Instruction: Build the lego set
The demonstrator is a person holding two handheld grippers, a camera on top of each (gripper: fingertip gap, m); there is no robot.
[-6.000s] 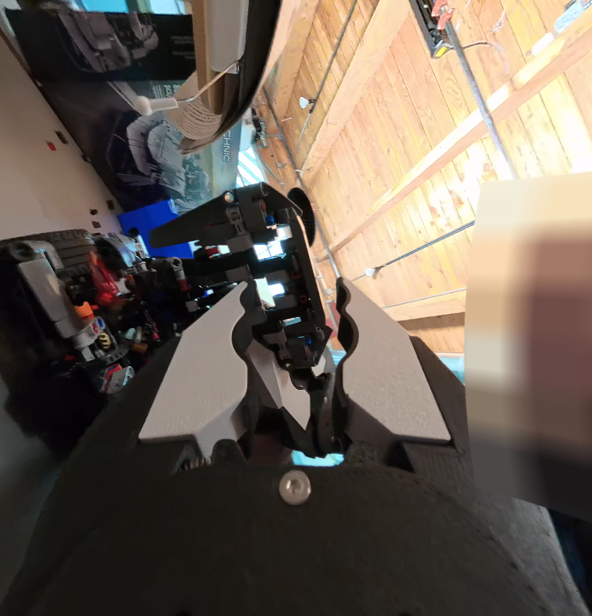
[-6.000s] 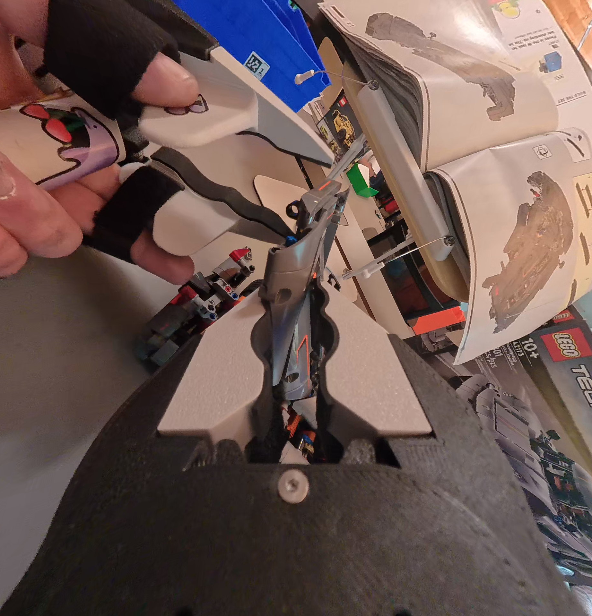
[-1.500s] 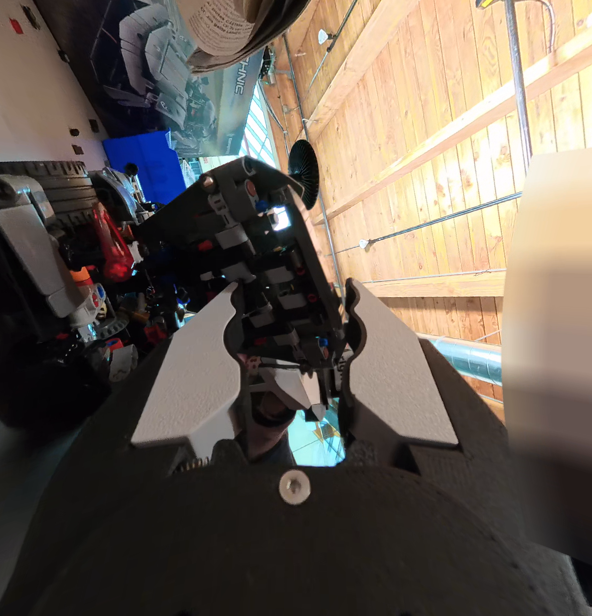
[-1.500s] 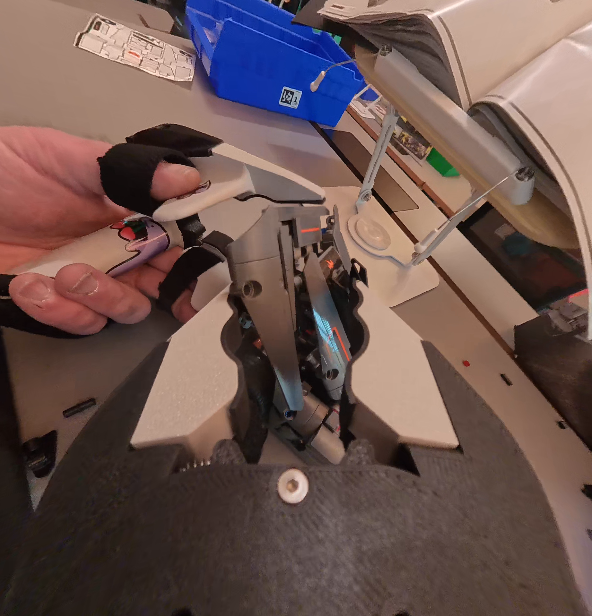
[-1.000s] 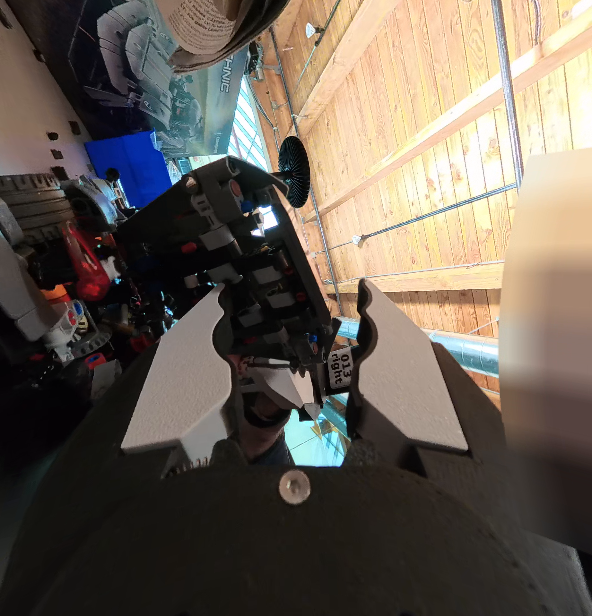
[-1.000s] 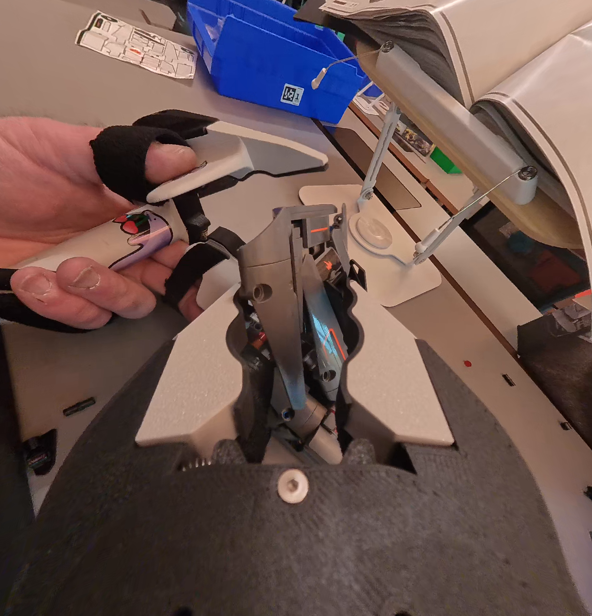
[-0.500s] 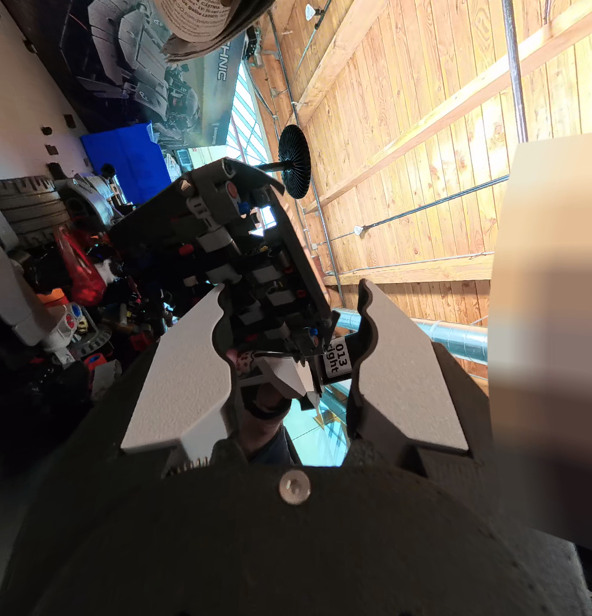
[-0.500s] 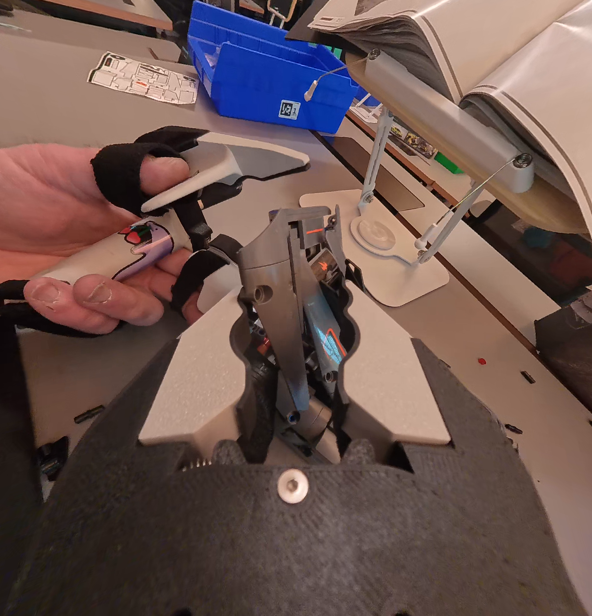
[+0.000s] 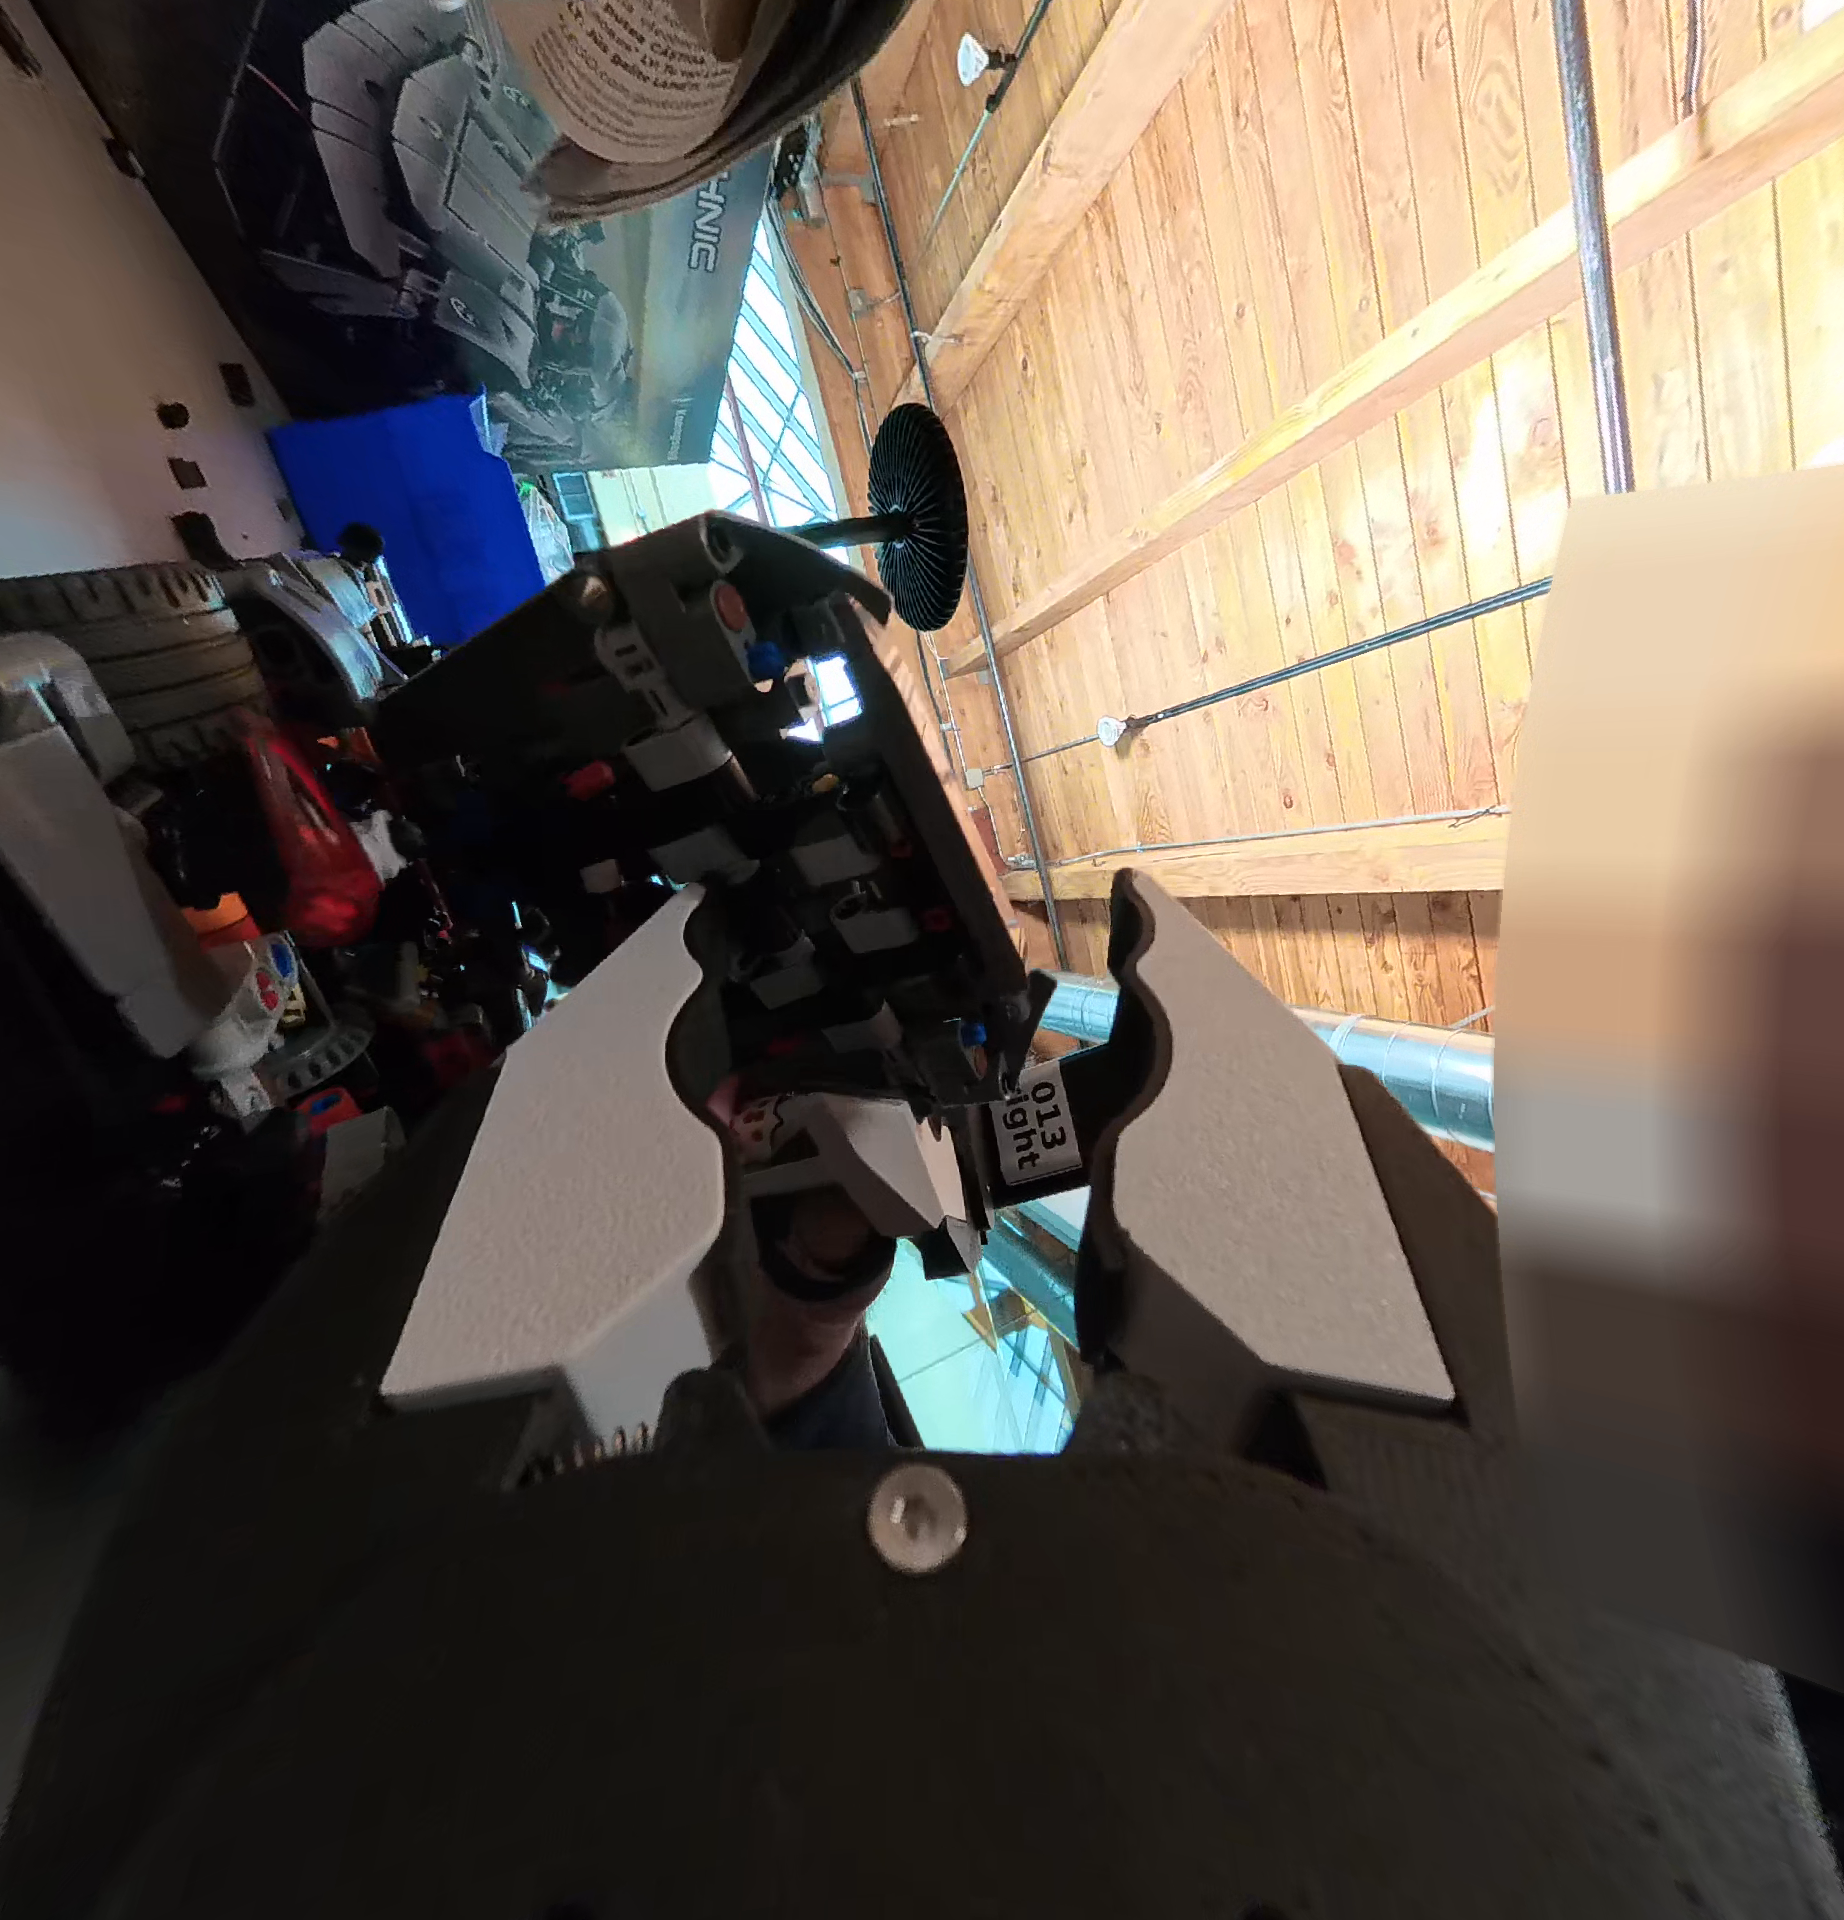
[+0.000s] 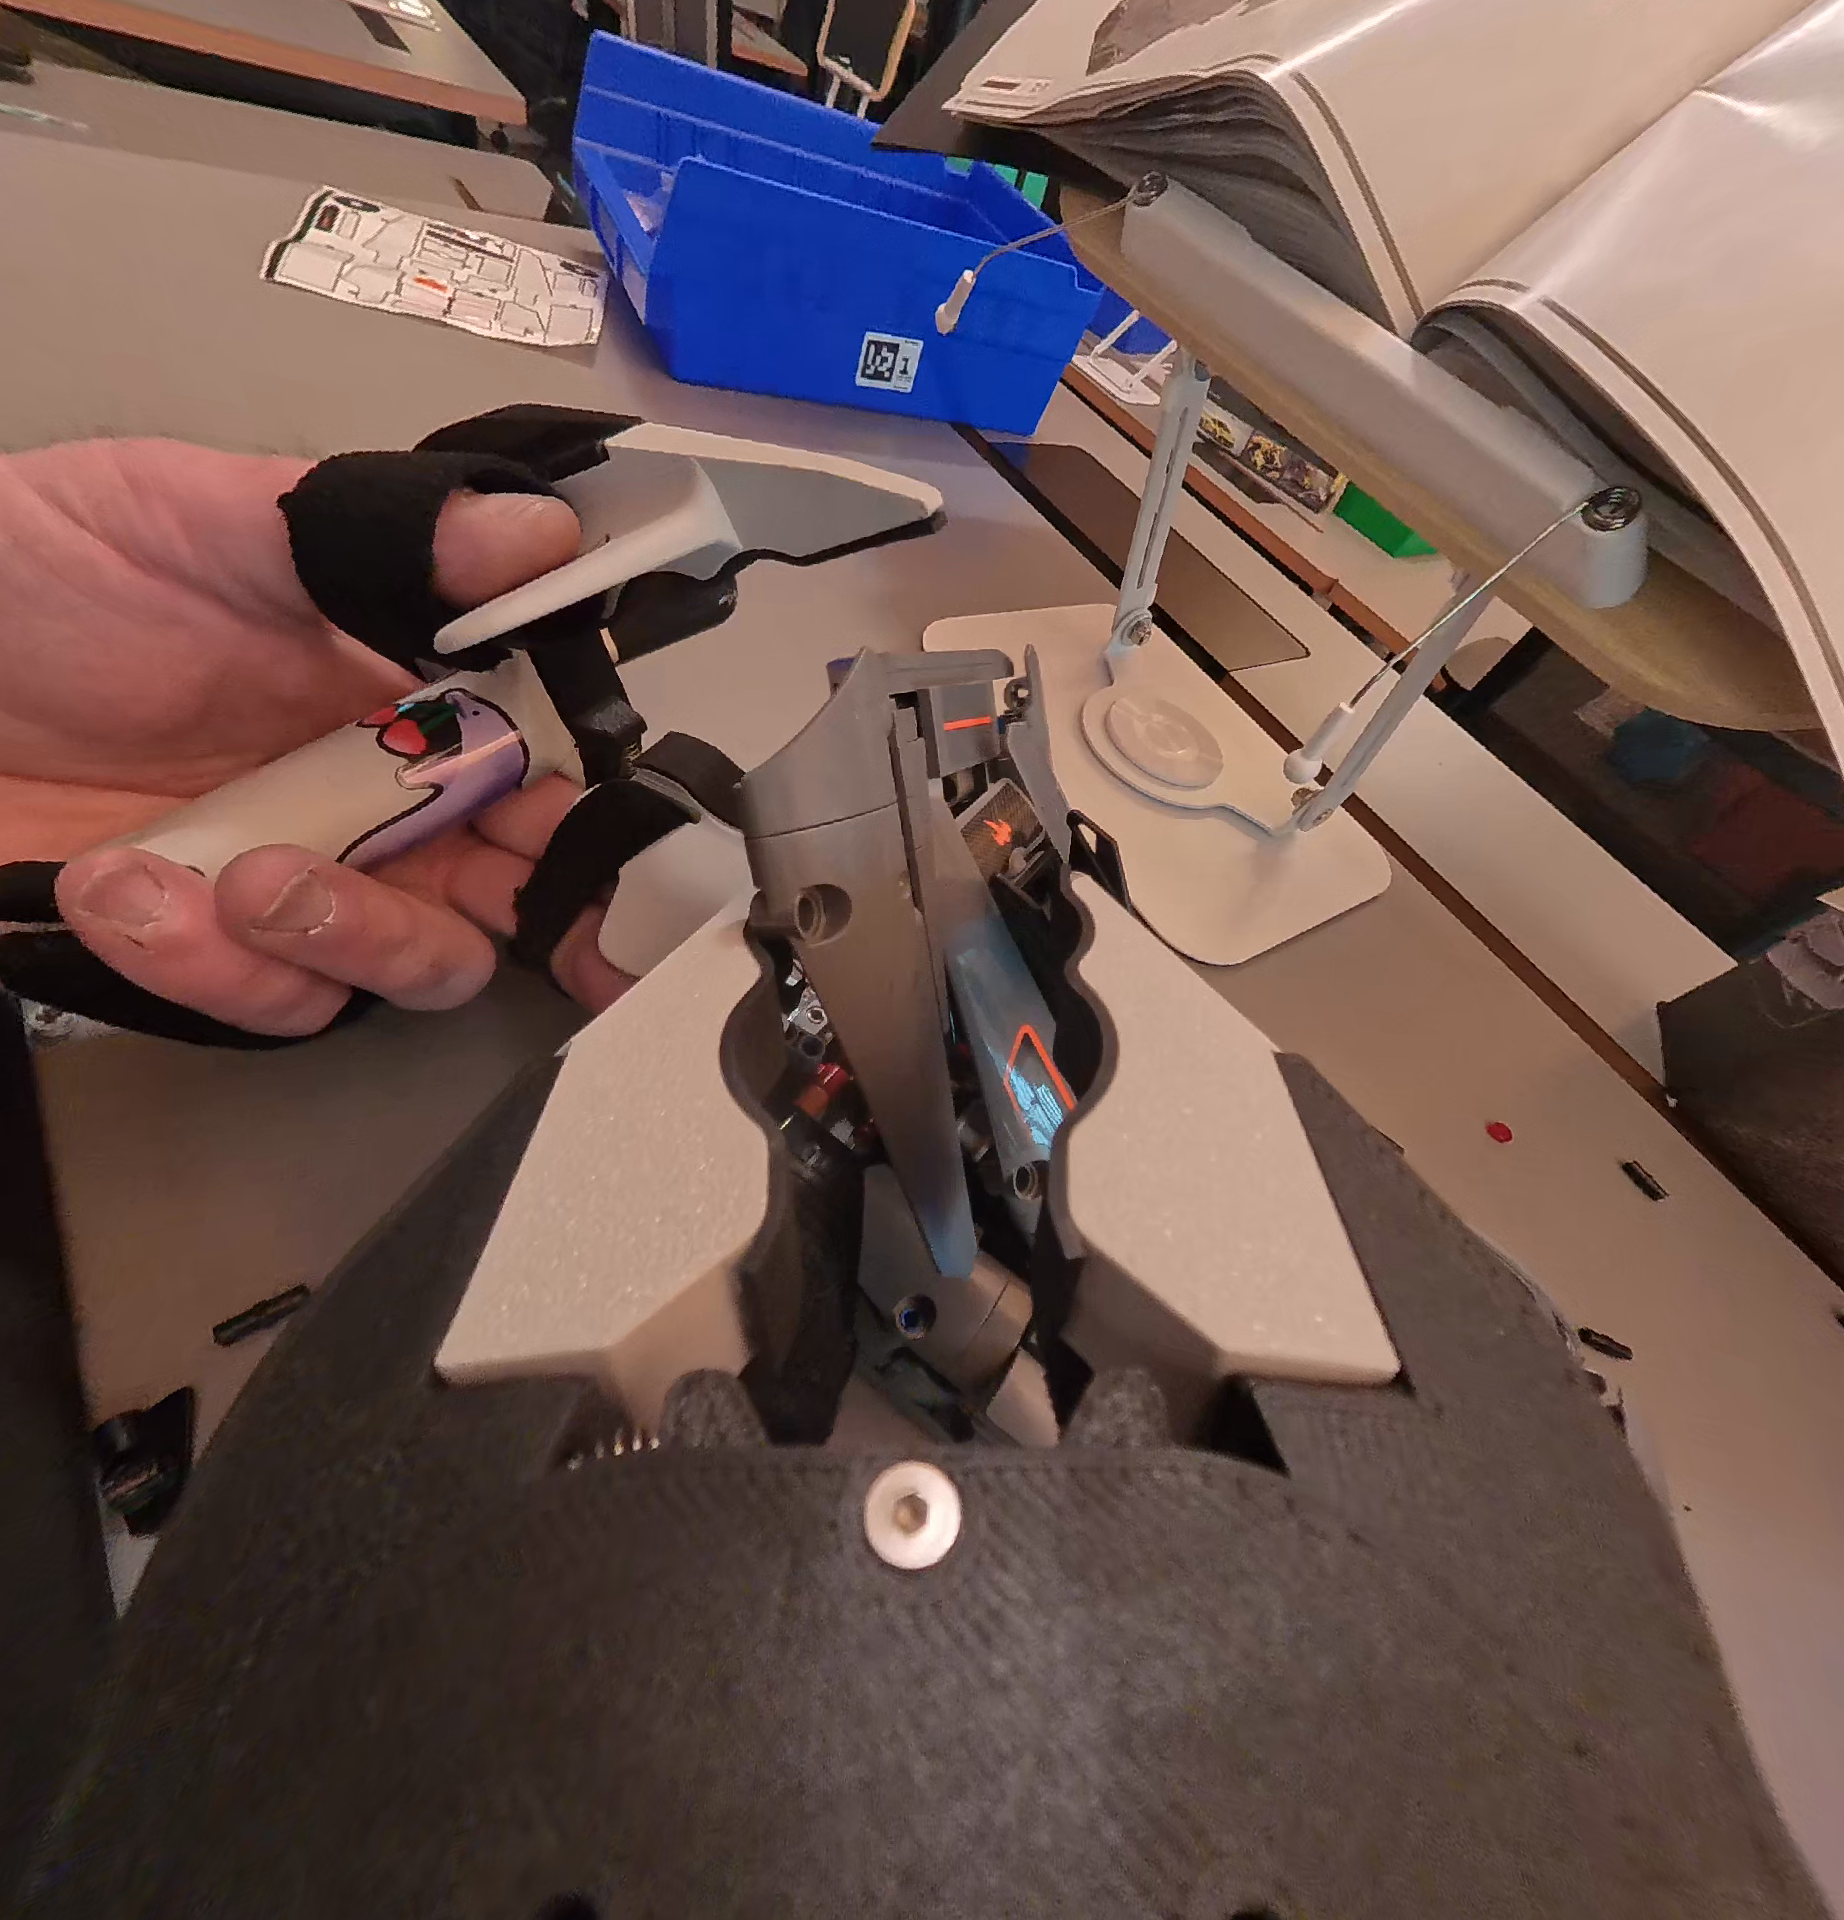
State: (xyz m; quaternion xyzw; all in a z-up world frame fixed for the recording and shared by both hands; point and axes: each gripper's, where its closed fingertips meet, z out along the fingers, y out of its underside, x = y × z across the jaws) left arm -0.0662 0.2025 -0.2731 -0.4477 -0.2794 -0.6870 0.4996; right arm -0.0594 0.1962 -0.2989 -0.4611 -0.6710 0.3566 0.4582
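Grey table [image 10: 1417, 1060] with a tagged blue bin [image 10: 845, 270]; right gripper [image 10: 913, 997] clamps the lego piece [image 10: 866, 935], left gripper [image 9: 902, 951] wide open, empty.

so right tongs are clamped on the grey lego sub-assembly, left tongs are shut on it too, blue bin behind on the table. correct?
Not quite: the left tongs are open and off the grey lego sub-assembly, as the right wrist view shows. The right tongs are clamped on it, and the blue plastic bin sits behind on the table.

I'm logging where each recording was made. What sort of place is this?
Probably a workshop or hobby room: a blue parts bin on a grey worktable, an instruction book on a stand, and a timber ceiling.
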